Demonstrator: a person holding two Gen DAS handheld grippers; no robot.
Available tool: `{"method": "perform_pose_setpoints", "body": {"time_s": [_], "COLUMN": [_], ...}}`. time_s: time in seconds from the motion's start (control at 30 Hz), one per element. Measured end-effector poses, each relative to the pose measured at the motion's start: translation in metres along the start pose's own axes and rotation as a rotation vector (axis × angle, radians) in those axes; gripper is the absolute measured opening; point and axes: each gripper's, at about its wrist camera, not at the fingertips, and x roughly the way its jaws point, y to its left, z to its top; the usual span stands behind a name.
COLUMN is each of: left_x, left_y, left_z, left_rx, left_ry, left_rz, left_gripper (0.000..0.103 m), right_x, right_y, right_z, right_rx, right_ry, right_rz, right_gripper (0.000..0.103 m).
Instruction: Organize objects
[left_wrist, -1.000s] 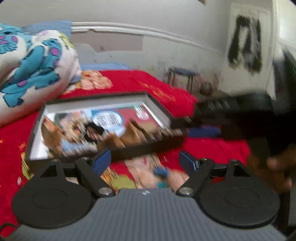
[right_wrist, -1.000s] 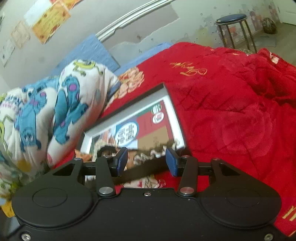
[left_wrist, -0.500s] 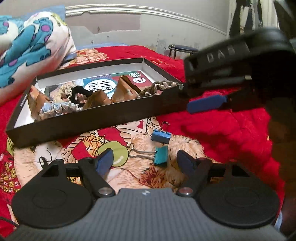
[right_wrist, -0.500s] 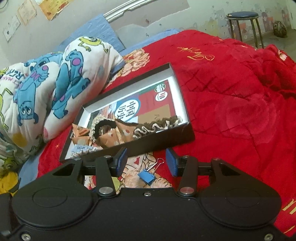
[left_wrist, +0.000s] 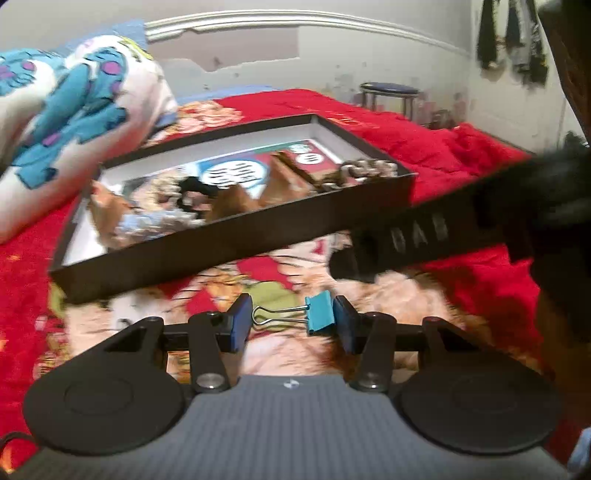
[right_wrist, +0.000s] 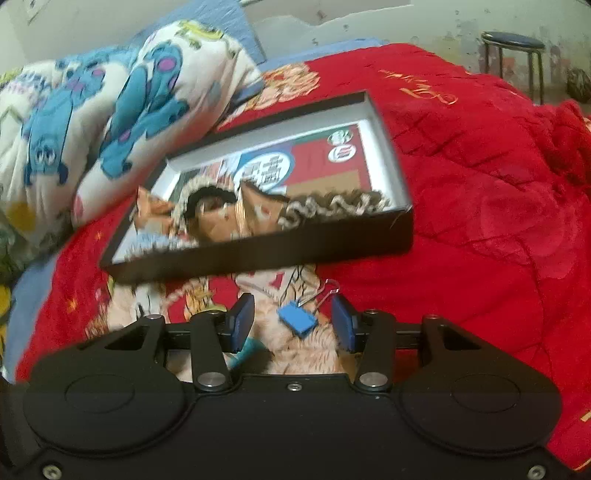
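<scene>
A teal binder clip (left_wrist: 319, 312) lies sideways between the fingers of my left gripper (left_wrist: 293, 323). The jaws are closing, and the pads touch its wire loop and its body. A blue binder clip (right_wrist: 297, 321) rests on the red blanket between the fingers of my right gripper (right_wrist: 293, 328), which is open with a gap on both sides of the clip. Just beyond both clips sits a shallow black box (left_wrist: 221, 236) (right_wrist: 277, 254) holding scrunchies and brown folded packets. The right tool's black housing (left_wrist: 424, 236) crosses the left wrist view in front of the box's right corner.
A bundled monster-print duvet (left_wrist: 74, 96) (right_wrist: 110, 99) lies left of the box. The red blanket (right_wrist: 480, 184) spreads to the right. A stool (left_wrist: 391, 92) (right_wrist: 513, 40) stands past the bed by the wall, where dark clothes (left_wrist: 509, 37) hang.
My left gripper has sunk toward the bed and its jaws have narrowed around the teal clip. The right gripper has dropped lower over the blue clip, which now sits between its fingers.
</scene>
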Motion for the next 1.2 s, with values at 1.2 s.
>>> {"method": "perform_pose_setpoints", "body": {"time_s": [1.2], "left_x": [0.006], "left_y": [0.066], "left_z": [0.025], "left_rx": [-0.152], "left_ry": [0.26], "left_rz": [0.087], "left_gripper": [0.052], "right_x": [0.022], "right_y": [0.019], "right_z": [-0.002], "right_rx": [-0.097], "right_ry": [0.006], "right_rz": [-0.127], "right_gripper": [0.03]}}
